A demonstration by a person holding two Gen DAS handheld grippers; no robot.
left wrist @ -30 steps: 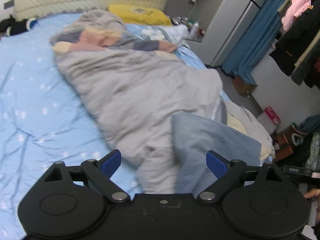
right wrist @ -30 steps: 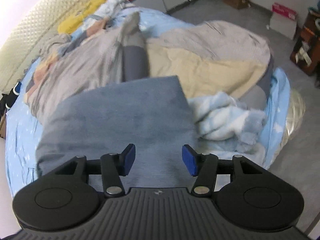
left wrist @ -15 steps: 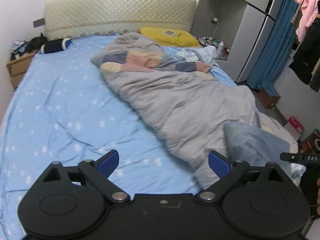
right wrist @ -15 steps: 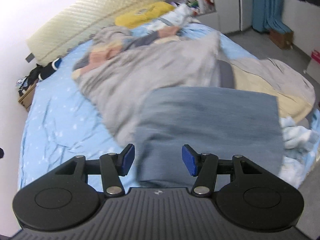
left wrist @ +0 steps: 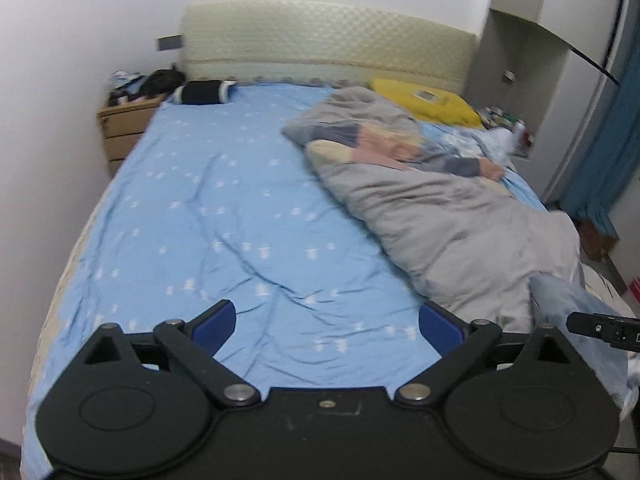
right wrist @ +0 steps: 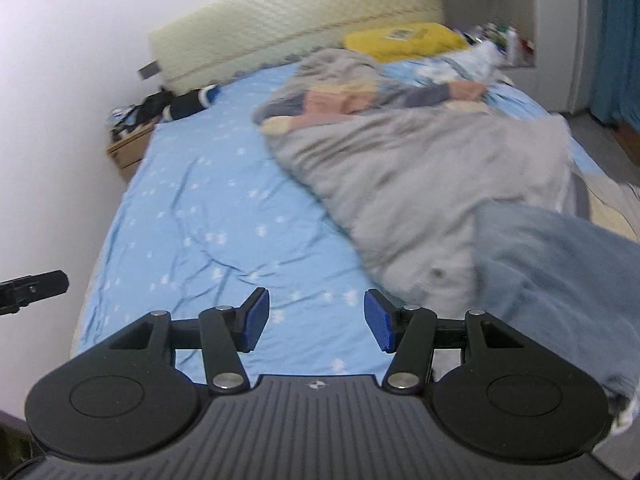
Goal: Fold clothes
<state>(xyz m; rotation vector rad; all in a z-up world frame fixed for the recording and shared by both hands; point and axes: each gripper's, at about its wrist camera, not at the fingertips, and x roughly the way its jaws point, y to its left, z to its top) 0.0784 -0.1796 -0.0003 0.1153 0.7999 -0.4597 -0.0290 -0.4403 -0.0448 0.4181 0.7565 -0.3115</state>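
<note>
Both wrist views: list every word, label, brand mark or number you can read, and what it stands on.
No text can be read in either view.
Yellow pillow: a pale printed patch, too blurred to read.
Right gripper: a small round emblem on its ribbed body, a mark with no letters.
Bottles on the bedside shelf: labels too small and blurred.
Blue sheet: white specks, a pattern and not writing.

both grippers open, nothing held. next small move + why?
Probably swing the right gripper right toward the folded blue-grey garment lying on the grey quilt and grasp its near edge; the left gripper faces only bare light-blue bedsheet.
</note>
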